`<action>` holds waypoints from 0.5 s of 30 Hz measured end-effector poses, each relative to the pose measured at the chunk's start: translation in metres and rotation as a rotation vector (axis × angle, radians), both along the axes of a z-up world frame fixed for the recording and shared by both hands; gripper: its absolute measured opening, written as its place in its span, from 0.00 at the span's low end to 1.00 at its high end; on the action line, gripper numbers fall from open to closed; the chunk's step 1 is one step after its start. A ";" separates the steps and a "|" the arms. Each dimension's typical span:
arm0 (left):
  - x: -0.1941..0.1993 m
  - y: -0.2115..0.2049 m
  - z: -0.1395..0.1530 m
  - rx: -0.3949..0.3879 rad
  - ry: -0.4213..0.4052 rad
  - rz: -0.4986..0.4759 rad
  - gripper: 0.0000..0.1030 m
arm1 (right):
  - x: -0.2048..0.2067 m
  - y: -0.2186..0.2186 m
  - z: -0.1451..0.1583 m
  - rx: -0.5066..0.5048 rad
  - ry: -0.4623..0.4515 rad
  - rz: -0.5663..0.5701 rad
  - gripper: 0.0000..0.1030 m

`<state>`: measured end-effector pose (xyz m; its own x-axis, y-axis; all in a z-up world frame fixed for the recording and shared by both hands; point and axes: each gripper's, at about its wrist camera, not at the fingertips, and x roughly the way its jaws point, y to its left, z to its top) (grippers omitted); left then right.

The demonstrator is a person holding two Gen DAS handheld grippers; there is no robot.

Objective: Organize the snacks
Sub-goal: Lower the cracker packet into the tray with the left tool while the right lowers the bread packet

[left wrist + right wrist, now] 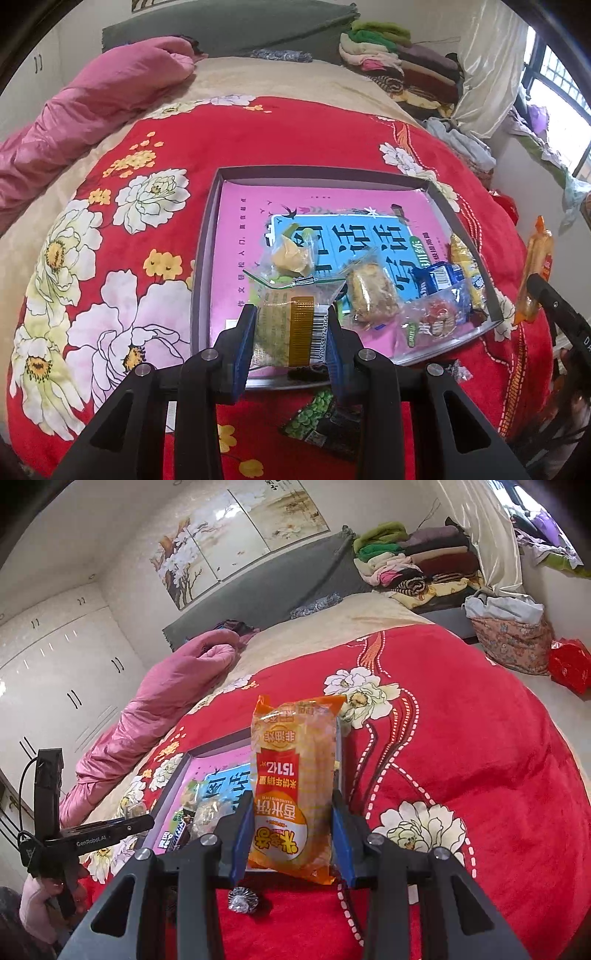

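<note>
With a green packet (pixel 286 332) clenched in the left gripper (pixel 291 339) above the tray (pixel 201 258) and a rice-cracker pack (pixel 293 786) clenched in the right gripper (pixel 291 834), snacks could be knocked out on release.

Tray (pixel 207 236) far half is bare book cover (pixel 240 206), free to reach. Near-right corner crowded: wrapped pastries (pixel 371 291), blue packet (pixel 439 277), clear candy bag (pixel 436 317). Green packet (pixel 321 417) and foil candy (pixel 242 899) lie on the red blanket (pixel 295 129) before the tray's near edge. Blanket to the right is open.
</note>
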<state>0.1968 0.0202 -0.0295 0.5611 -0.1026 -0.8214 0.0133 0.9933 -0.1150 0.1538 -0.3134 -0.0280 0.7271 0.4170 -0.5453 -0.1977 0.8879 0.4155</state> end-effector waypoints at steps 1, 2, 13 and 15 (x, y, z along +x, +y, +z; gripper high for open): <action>0.001 0.001 -0.001 0.002 0.002 0.001 0.35 | 0.001 -0.001 0.000 0.002 0.002 -0.001 0.38; 0.001 0.001 -0.002 0.004 0.003 0.001 0.34 | 0.002 -0.001 0.000 0.003 0.002 -0.001 0.38; 0.008 0.006 -0.016 0.012 0.023 0.017 0.35 | 0.015 0.005 -0.007 -0.033 0.009 0.003 0.38; 0.007 0.004 -0.016 0.012 0.024 0.016 0.35 | 0.018 0.006 -0.009 -0.039 0.014 0.001 0.38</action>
